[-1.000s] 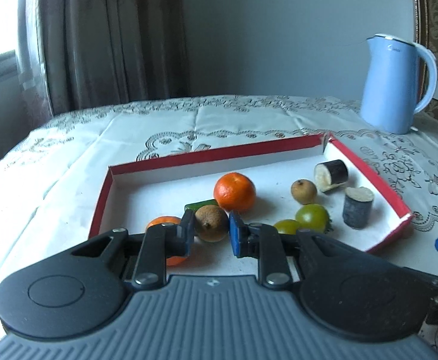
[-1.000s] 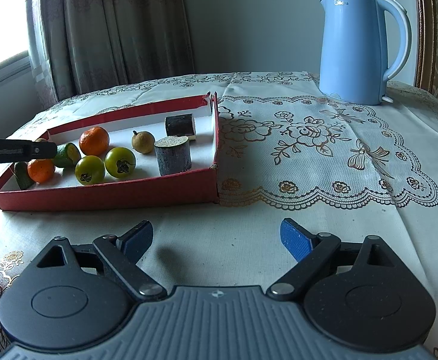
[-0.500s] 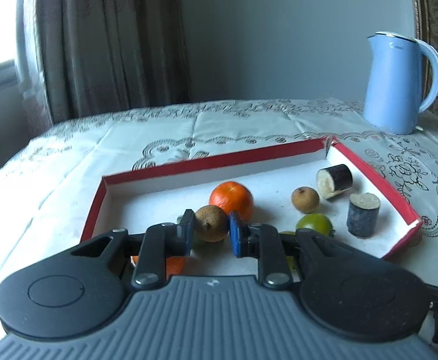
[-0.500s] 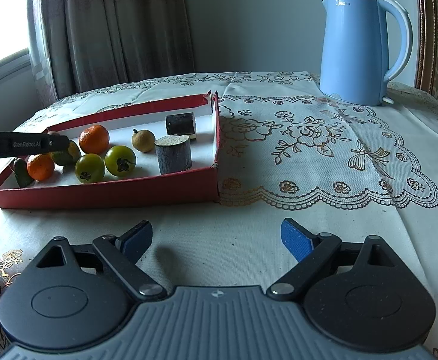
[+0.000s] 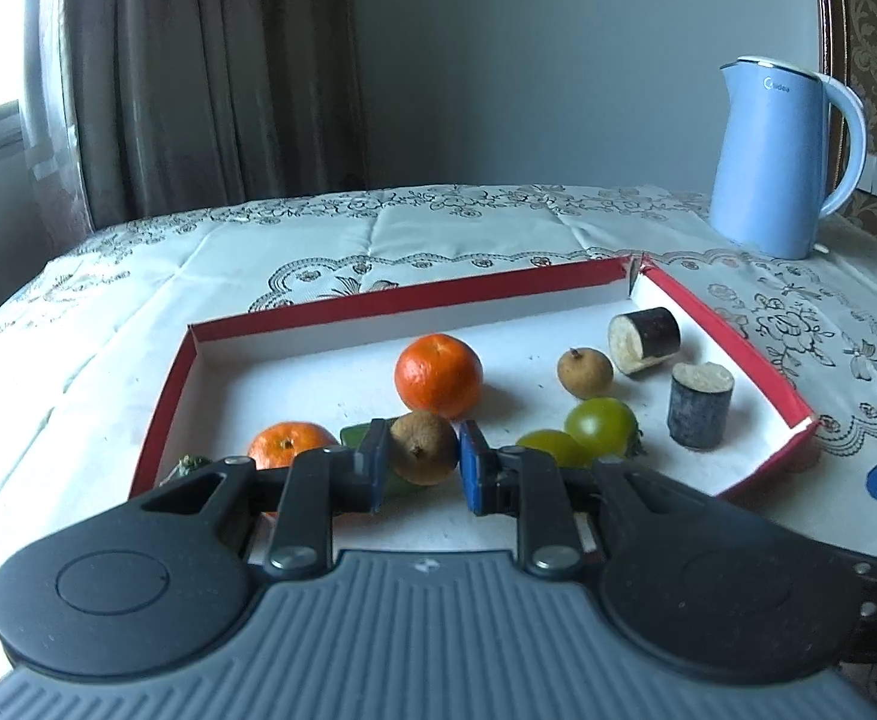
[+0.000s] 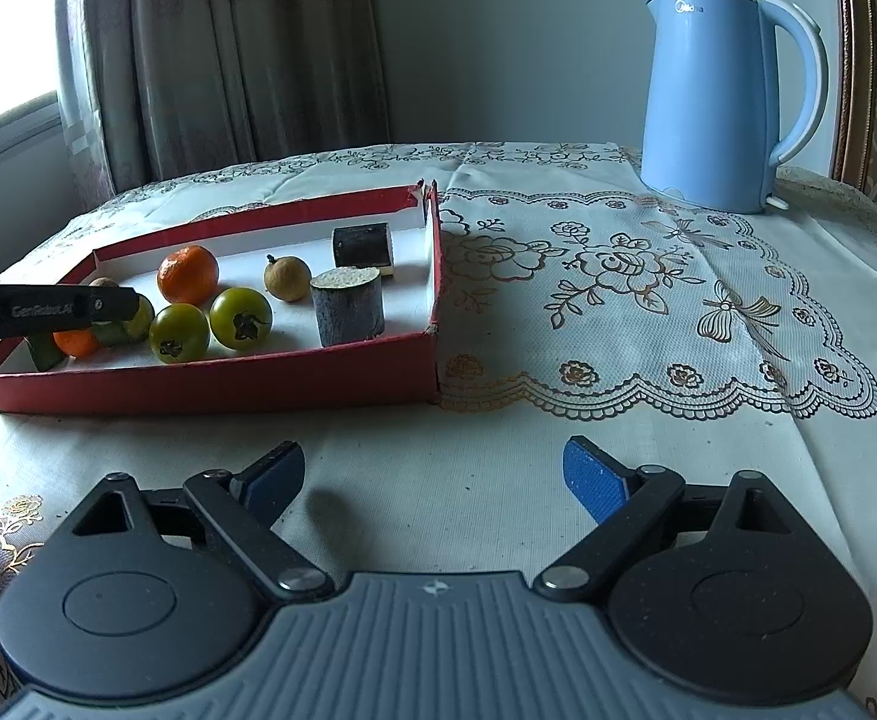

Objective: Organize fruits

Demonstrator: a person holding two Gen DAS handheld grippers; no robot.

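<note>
Red tray [image 5: 165,396] holds all visible fruit: two tangerines, two green tomatoes [image 5: 600,429], a small brown fruit and two dark cut pieces. Sorting appears incomplete. Left gripper [image 5: 422,461] is clamped on a brown kiwi-like fruit [image 5: 423,447], apparently raised above the tray floor. Right gripper [image 6: 435,474] stands apart over the tablecloth, holding nothing. A green item behind the left fingers is partly hidden.
</note>
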